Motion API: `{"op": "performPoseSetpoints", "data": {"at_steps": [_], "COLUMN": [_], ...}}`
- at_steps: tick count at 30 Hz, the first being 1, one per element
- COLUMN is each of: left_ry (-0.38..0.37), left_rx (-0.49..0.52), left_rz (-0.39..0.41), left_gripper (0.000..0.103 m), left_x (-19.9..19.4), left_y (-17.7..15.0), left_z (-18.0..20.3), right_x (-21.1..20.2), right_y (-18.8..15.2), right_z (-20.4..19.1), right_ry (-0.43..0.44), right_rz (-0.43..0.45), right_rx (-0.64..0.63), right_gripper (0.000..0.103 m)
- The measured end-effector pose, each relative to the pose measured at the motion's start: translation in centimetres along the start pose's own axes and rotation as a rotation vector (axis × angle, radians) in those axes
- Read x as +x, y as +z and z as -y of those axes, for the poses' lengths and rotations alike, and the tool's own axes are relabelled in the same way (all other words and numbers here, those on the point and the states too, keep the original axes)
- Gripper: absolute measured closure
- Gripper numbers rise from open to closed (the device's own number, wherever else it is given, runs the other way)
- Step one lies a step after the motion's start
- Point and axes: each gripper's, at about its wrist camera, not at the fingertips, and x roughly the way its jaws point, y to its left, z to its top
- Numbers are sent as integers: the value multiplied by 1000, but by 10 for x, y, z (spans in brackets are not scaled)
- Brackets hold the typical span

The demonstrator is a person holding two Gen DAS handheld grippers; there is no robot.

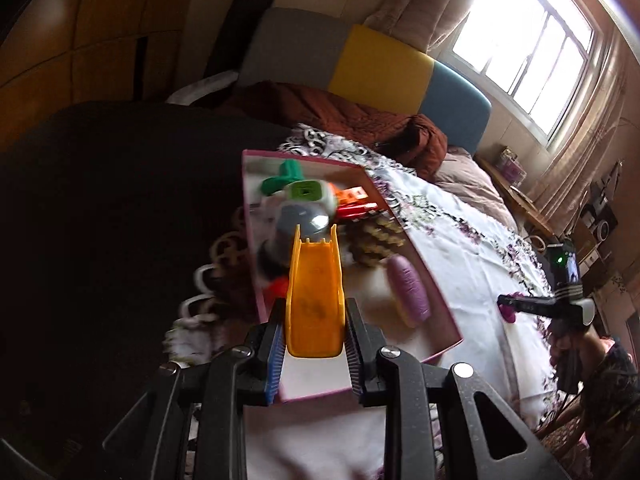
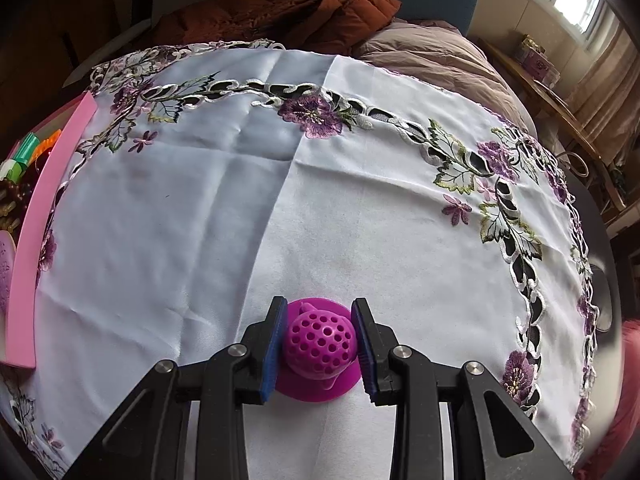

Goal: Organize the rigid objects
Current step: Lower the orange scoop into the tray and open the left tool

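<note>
left gripper (image 1: 315, 332): closed on a yellow slide-shaped toy (image 1: 315, 300), both blue pads pressed against its sides; the toy points forward over the pink box.
yellow slide-shaped toy: held above the near part of the box, clear of the things under it.
pink box (image 1: 448, 322): a shallow pink-walled tray lying on the tablecloth, left of the cloth's middle; in the right wrist view only its pink wall (image 2: 40, 224) shows at the left edge.
box contents: a green-and-white toy (image 1: 310, 194), a green piece (image 1: 286, 174), orange and red pieces (image 1: 354, 202), a brown ridged item (image 1: 374, 242), a lilac oval (image 1: 410, 292); all blurred.
right gripper (image 2: 320, 344): fingers close on either side of a magenta perforated dome (image 2: 320, 344) on a round base; whether the pads grip it, cannot tell.
magenta perforated dome: its base seems to rest on the white embroidered tablecloth (image 2: 200, 208), well apart from the box.
background: bed with a brown quilt (image 1: 344, 114), bright window (image 1: 520, 36).
</note>
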Motion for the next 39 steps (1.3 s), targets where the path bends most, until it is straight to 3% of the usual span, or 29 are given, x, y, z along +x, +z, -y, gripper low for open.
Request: {"op": "performPoseSetpoints", "data": {"at_steps": [10,18,24,39], "left_ry": [-56,-44,-1,27], "left_rx": [142,199,189,104], "left_rz": [-63,-131,-188,-133], "left_gripper": [77,77,74,72], "left_x": [25,52,68,39], "left_y": [-8,-13,-21,-22], "left_z": [31,44,34,19], "right_x": [-1,-1,-1,-2], "right_y": [0,0,0,0], "right_z": [-1,-1,-1,-1], "right_ry": [5,6,5,0], "right_rz": [2,3,3,10], "right_rx": [-12,-13,-15,-14], "right_gripper": [70,70,70,70]}}
